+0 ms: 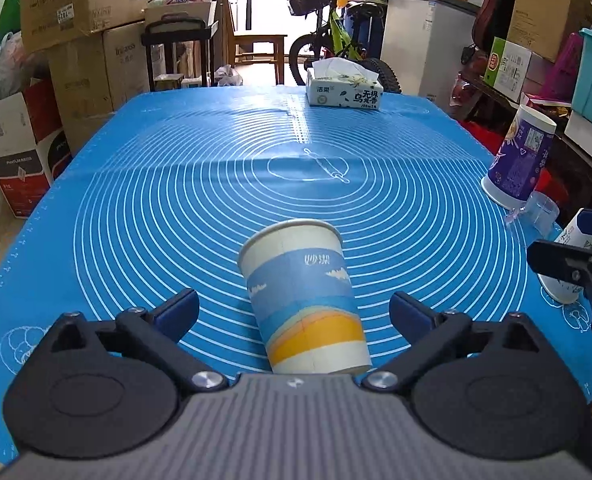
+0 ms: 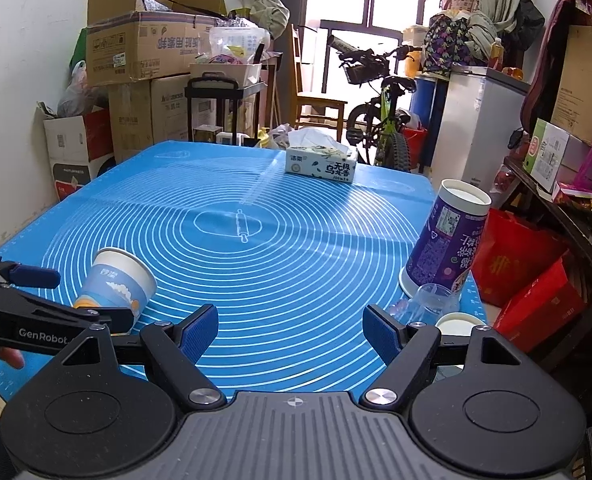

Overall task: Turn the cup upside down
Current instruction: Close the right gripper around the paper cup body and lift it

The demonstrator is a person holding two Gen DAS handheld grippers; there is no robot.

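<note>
A paper cup point(image 1: 306, 296) with blue, white and orange bands stands upside down on the blue mat point(image 1: 175, 208), its closed base up. It also shows in the right wrist view point(image 2: 113, 286). My left gripper point(image 1: 293, 312) is open, with the cup between its fingers and not touched. My right gripper point(image 2: 289, 330) is open and empty, low over the mat's near right part. It shows at the right edge of the left wrist view point(image 1: 576, 264).
A purple cup point(image 2: 444, 240) stands upside down at the mat's right edge, with a clear plastic cup point(image 2: 432, 300) and a white cup point(image 2: 458, 323) beside it. A tissue box point(image 2: 322, 164) sits at the far edge. Boxes, a bicycle and a freezer surround the table.
</note>
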